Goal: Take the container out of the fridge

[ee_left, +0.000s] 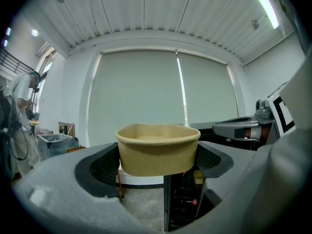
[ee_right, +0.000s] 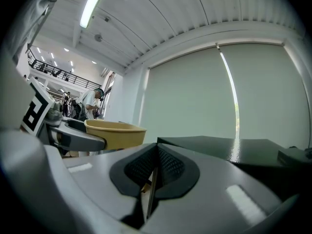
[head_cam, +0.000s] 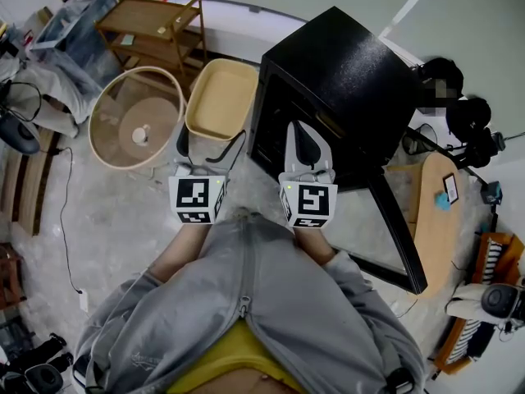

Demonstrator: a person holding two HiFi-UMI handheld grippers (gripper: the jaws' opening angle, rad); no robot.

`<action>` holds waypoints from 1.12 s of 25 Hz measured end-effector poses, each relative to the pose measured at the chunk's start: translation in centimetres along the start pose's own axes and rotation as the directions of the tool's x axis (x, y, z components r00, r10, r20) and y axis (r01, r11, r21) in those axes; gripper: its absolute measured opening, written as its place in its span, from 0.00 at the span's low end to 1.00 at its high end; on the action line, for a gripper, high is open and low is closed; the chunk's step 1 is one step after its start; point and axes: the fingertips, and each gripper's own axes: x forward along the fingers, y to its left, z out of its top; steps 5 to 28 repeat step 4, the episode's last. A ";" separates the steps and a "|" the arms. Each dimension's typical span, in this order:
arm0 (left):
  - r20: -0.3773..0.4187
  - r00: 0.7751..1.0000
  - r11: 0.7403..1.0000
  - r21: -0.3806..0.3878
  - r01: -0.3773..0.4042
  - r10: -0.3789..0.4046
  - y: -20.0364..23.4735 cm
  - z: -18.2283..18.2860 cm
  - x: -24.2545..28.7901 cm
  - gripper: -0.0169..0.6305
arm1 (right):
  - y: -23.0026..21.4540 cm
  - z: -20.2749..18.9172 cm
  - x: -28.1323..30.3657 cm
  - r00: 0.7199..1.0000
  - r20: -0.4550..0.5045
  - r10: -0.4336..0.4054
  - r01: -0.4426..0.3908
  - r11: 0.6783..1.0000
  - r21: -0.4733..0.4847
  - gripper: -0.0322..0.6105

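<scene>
A tan, rounded paper container (head_cam: 221,97) hangs in the air left of the black fridge (head_cam: 344,72), and my left gripper (head_cam: 210,142) is shut on it. In the left gripper view the container (ee_left: 157,148) sits squeezed between both pads, with the open fridge interior (ee_left: 185,201) below it. The fridge door (head_cam: 395,230) stands swung open to the right. My right gripper (head_cam: 308,142) is shut with nothing in it, in front of the fridge opening. In the right gripper view its pads (ee_right: 168,167) meet, with the container (ee_right: 115,133) to the left and the fridge top (ee_right: 229,150) beyond.
A round wooden basket (head_cam: 135,125) and a wooden shelf cart (head_cam: 156,23) stand left of the container. A wooden table (head_cam: 433,212) with small items is right of the door. A cable (head_cam: 66,220) runs over the floor. A person (ee_left: 22,99) stands far left.
</scene>
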 end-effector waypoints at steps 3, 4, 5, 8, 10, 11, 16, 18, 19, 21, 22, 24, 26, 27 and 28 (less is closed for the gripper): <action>0.001 1.000 1.000 0.002 0.001 -0.001 -0.6 -0.1 -0.3 0.78 | -0.1 0.0 -0.6 1.000 0.003 0.001 -0.001 1.000 -0.001 0.05; 0.000 1.000 1.000 0.001 0.002 -0.002 -0.8 -0.1 -0.4 0.78 | -0.2 0.0 -0.8 1.000 0.003 0.002 -0.002 1.000 -0.001 0.05; 0.000 1.000 1.000 0.001 0.002 -0.002 -0.8 -0.1 -0.4 0.78 | -0.2 0.0 -0.8 1.000 0.003 0.002 -0.002 1.000 -0.001 0.05; 0.000 1.000 1.000 0.001 0.002 -0.002 -0.8 -0.1 -0.4 0.78 | -0.2 0.0 -0.8 1.000 0.003 0.002 -0.002 1.000 -0.001 0.05; 0.000 1.000 1.000 0.001 0.002 -0.002 -0.8 -0.1 -0.4 0.78 | -0.2 0.0 -0.8 1.000 0.003 0.002 -0.002 1.000 -0.001 0.05; 0.000 1.000 1.000 0.001 0.002 -0.002 -0.8 -0.1 -0.4 0.78 | -0.2 0.0 -0.8 1.000 0.003 0.002 -0.002 1.000 -0.001 0.05; 0.000 1.000 1.000 0.001 0.002 -0.002 -0.8 -0.1 -0.4 0.78 | -0.2 0.0 -0.8 1.000 0.003 0.002 -0.002 1.000 -0.001 0.05; 0.000 1.000 1.000 0.001 0.002 -0.002 -0.8 -0.1 -0.4 0.78 | -0.2 0.0 -0.8 1.000 0.003 0.002 -0.002 1.000 -0.001 0.05; 0.000 1.000 1.000 0.001 0.002 -0.002 -0.8 -0.1 -0.4 0.78 | -0.2 0.0 -0.8 1.000 0.003 0.002 -0.002 1.000 -0.001 0.05; 0.000 1.000 1.000 0.001 0.002 -0.002 -0.8 -0.1 -0.4 0.78 | -0.2 0.0 -0.8 1.000 0.003 0.002 -0.002 1.000 -0.001 0.05; 0.000 1.000 1.000 0.001 0.002 -0.002 -0.8 -0.1 -0.4 0.78 | -0.2 0.0 -0.8 1.000 0.003 0.002 -0.002 1.000 -0.001 0.05; 0.000 1.000 1.000 0.001 0.002 -0.002 -0.8 -0.1 -0.4 0.78 | -0.2 0.0 -0.8 1.000 0.003 0.002 -0.002 1.000 -0.001 0.05; 0.000 1.000 1.000 0.001 0.002 -0.002 -0.8 -0.1 -0.4 0.78 | -0.2 0.0 -0.8 1.000 0.003 0.002 -0.002 1.000 -0.001 0.05; 0.000 1.000 1.000 0.001 0.002 -0.002 -0.8 -0.1 -0.4 0.78 | -0.2 0.0 -0.8 1.000 0.003 0.002 -0.002 1.000 -0.001 0.05; 0.000 1.000 1.000 0.001 0.002 -0.002 -0.8 -0.1 -0.4 0.78 | -0.2 0.0 -0.8 1.000 0.003 0.002 -0.002 1.000 -0.001 0.05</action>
